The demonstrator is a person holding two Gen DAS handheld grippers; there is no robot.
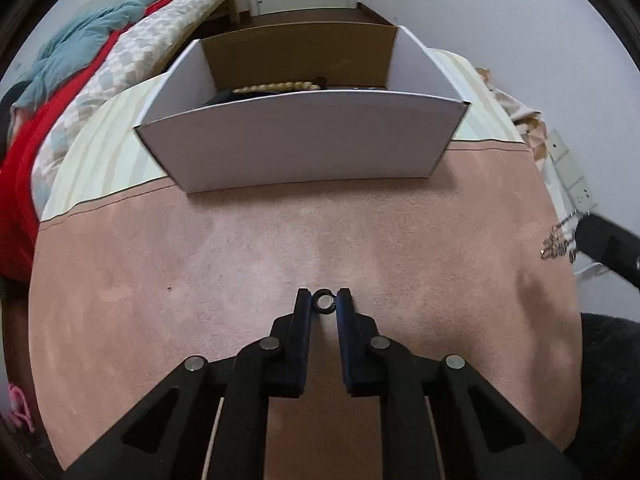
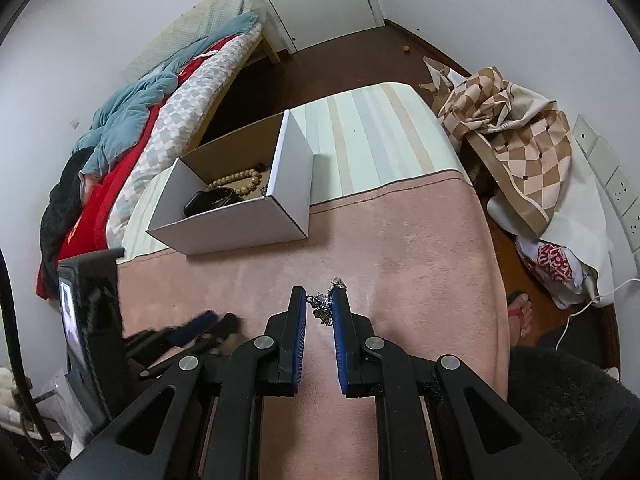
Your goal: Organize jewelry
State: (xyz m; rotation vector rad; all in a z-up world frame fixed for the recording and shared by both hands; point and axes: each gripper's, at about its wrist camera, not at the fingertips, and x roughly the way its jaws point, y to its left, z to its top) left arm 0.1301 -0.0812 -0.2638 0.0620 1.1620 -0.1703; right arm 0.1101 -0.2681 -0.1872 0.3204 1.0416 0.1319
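My left gripper [image 1: 324, 300] is shut on a small dark ring [image 1: 323, 302], held just above the pink cloth. My right gripper [image 2: 320, 300] is shut on a silver chain [image 2: 323, 307] that bunches between the fingertips; the chain [image 1: 558, 242] and the right gripper [image 1: 608, 246] also show at the right edge of the left wrist view. A white cardboard box [image 1: 296, 140] stands ahead on the table, open at the top. It holds a tan bead bracelet [image 2: 240, 180] and a dark object [image 2: 208, 200]. The left gripper [image 2: 208, 326] shows blurred at the lower left of the right wrist view.
The table is covered by a pink cloth [image 1: 240, 248] near me and a striped cloth [image 2: 372, 136] further off. A bed with red and blue bedding [image 2: 132, 128] lies left. A checked cloth heap [image 2: 508, 132] lies on the floor to the right. A phone on a stand [image 2: 80, 320] is at the left.
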